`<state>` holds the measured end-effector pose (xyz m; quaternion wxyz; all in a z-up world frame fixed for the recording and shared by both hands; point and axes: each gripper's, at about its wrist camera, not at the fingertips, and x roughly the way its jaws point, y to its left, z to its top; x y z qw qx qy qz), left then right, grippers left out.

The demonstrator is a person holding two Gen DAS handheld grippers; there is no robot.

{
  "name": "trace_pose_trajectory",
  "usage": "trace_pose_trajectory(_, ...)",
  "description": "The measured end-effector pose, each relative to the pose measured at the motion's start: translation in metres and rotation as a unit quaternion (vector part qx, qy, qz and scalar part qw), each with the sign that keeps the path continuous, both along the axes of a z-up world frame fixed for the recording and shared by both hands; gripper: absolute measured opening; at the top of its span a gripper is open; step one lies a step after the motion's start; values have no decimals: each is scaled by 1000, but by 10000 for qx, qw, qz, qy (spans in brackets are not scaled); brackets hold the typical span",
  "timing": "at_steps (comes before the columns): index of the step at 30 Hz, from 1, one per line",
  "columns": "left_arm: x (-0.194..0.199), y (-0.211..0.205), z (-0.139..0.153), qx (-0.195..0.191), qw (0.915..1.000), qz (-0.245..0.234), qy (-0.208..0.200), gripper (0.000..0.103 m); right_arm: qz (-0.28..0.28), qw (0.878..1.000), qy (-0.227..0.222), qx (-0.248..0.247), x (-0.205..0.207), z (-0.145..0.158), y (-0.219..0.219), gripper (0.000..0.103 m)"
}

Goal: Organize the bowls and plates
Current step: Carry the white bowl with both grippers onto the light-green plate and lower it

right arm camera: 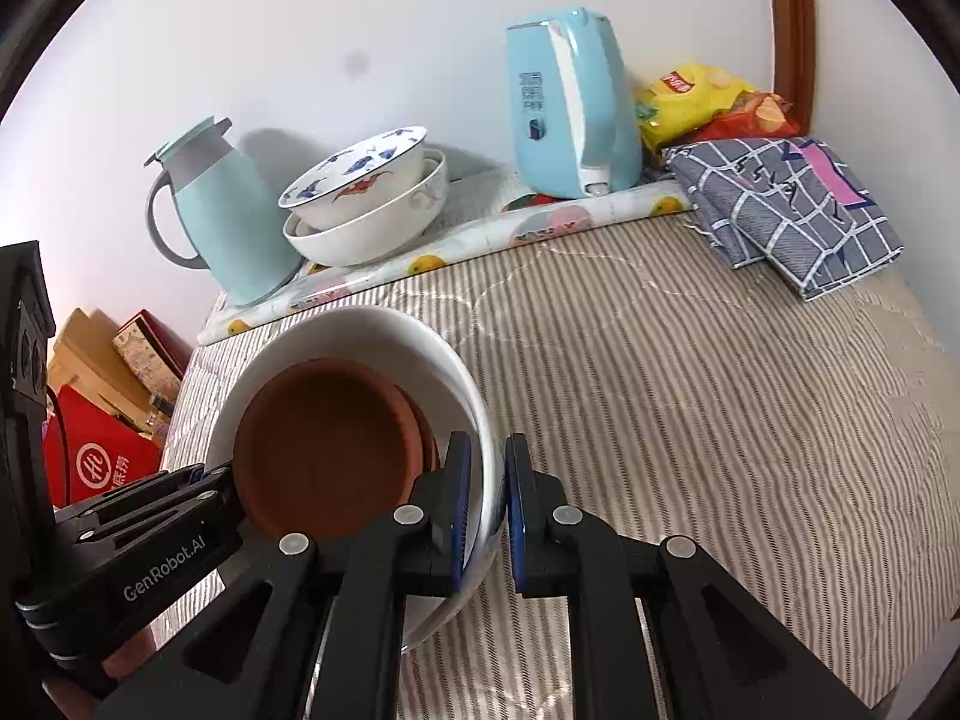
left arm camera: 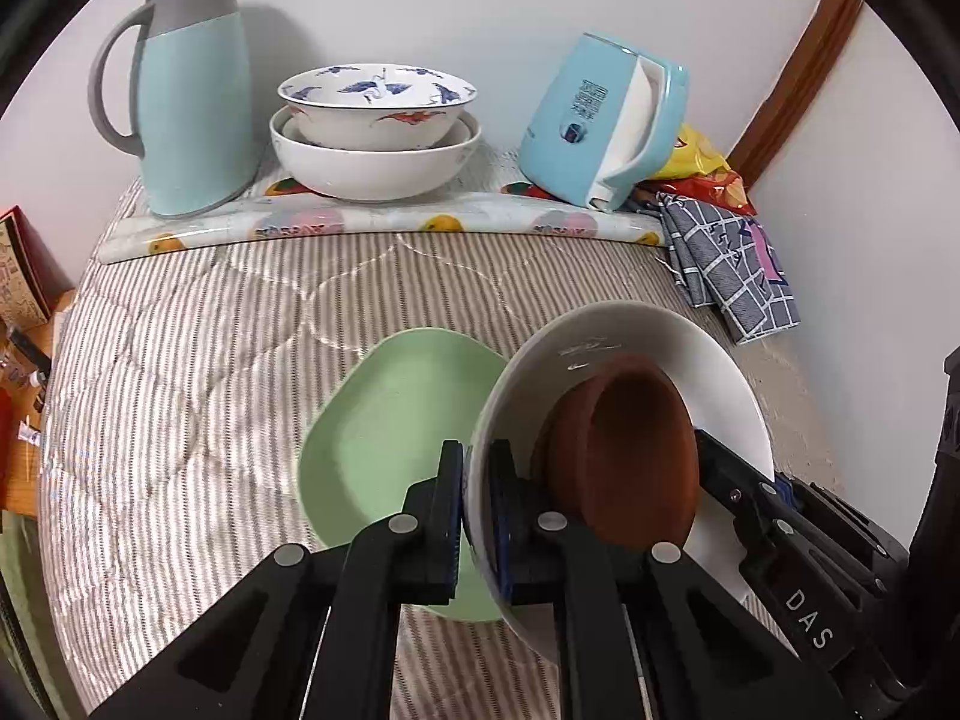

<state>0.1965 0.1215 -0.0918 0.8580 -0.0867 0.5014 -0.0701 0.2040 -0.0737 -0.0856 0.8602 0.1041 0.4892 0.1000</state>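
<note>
A large white bowl [left arm camera: 660,348] holding a brown bowl [left arm camera: 630,438] hangs above the striped table cover, gripped from both sides. My left gripper [left arm camera: 477,462] is shut on its left rim, and my right gripper [right arm camera: 483,456] is shut on the white bowl's [right arm camera: 360,330] right rim, with the brown bowl [right arm camera: 324,444] inside. A pale green plate [left arm camera: 390,420] lies on the cover just below and left of the white bowl. At the back, a blue-patterned bowl [left arm camera: 378,96] sits nested in a bigger white bowl [left arm camera: 372,168].
A light blue thermos jug [left arm camera: 192,102] and a blue electric kettle [left arm camera: 606,120] stand at the back on a fruit-print mat [left arm camera: 384,222]. A folded checked cloth [left arm camera: 726,264] and snack bags [right arm camera: 702,102] lie at the back right. Boxes [right arm camera: 114,360] sit beyond the left edge.
</note>
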Motion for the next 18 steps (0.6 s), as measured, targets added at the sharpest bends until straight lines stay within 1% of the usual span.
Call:
trace_pose_trajectory(7,3,11,-5,100,9999,82,23,9,93,9999,26,75,5,-7,14,11)
trace_pose_trajectory(18,14,24,-17,149,9996,158,158,9,118,9997,156,123,15,-22,28,11)
